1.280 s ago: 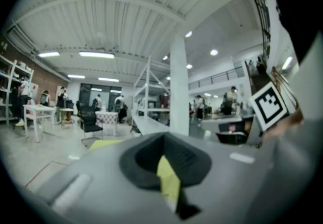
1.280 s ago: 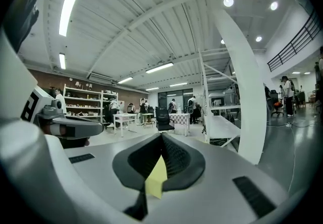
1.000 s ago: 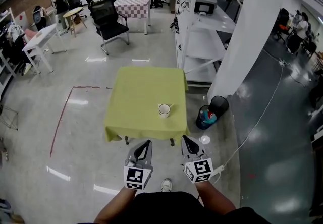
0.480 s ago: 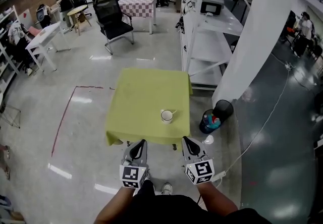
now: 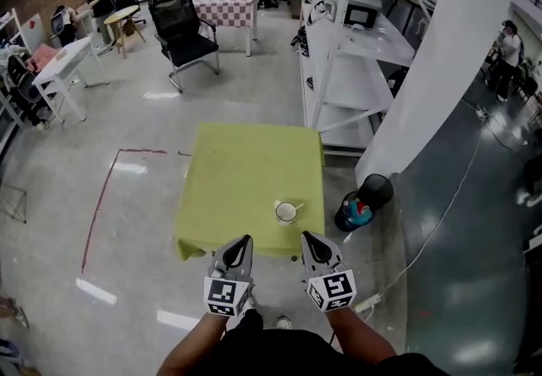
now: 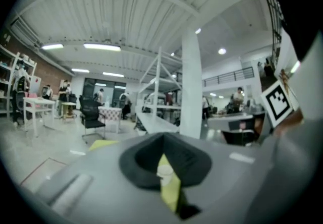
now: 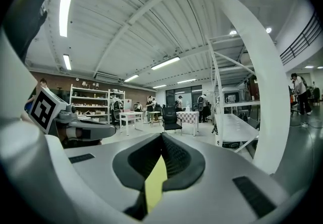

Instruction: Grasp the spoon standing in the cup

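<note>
A white cup [image 5: 286, 212] stands near the front right of a table under a yellow-green cloth [image 5: 246, 179]. A spoon [image 5: 296, 207] stands in it, its handle leaning right. Both grippers hover side by side just before the table's front edge, short of the cup. My left gripper [image 5: 244, 240] is shut and empty. My right gripper [image 5: 306, 236] is shut and empty too. In the left gripper view, the cup [image 6: 164, 171] shows small through the slit below the closed tips [image 6: 162, 135]. In the right gripper view, only cloth [image 7: 155, 187] shows below the tips [image 7: 162, 135].
A black bin [image 5: 373, 190] and a blue bucket [image 5: 351, 212] stand on the floor right of the table, by a white pillar [image 5: 423, 69]. White shelving [image 5: 356, 52] rises behind. A black office chair [image 5: 182, 27] and red floor tape [image 5: 102, 196] lie to the left.
The table and cup have come closer to the grippers as the person stepped forward. Both grippers stay shut, held in the same side-by-side pose.
</note>
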A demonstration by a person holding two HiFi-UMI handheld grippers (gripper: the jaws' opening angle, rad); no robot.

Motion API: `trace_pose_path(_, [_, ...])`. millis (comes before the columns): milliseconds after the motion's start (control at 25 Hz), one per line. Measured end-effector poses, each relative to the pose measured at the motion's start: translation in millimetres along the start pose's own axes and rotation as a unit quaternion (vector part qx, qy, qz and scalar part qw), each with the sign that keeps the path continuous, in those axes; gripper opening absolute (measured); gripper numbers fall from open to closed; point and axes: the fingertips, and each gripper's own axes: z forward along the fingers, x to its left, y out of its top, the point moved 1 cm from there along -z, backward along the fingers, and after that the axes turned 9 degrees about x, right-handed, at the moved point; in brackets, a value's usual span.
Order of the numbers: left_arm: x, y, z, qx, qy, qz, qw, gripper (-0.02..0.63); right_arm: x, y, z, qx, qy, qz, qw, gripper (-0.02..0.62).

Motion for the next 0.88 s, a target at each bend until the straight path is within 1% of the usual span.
trace_pose_path(320, [39.5, 3.4, 35.0, 0.014, -0.022, 0.009, 0.9996, 0.006, -4.5, 11.5, 53.2, 0.001, -0.02, 0.009, 1.0, 0.006])
trace_pose_path(480, [52.0, 7.1, 44.0, 0.013, -0.04, 0.01, 0.9991, 0.006, 0.5, 20.7, 68.8, -0.006, -0.029, 0.016, 0.999, 0.006])
trace_pose_path(640, [59.7, 10.2, 47.0, 0.009, -0.057, 0.013, 0.9983, 0.006, 4.3, 19.4, 76.9, 0.005, -0.044, 0.021, 0.999, 0.006])
trace_pose_path(720, [64.8, 13.2, 47.3, 0.0, -0.057, 0.014, 0.9983, 0.006, 4.3, 17.2, 77.7, 0.01, -0.051, 0.022, 0.998, 0.006])
trace_pose_path(800, [69.8, 17.0, 48.2, -0.009, -0.05, 0.016, 0.9986, 0.006, 1.7, 14.4, 79.0, 0.014, -0.055, 0.024, 0.998, 0.006])
trace_pose_path(880, [72.4, 16.4, 50.8, -0.01, -0.045, 0.019, 0.9988, 0.006, -2.8, 9.6, 80.5, 0.018, -0.059, 0.028, 0.998, 0.006])
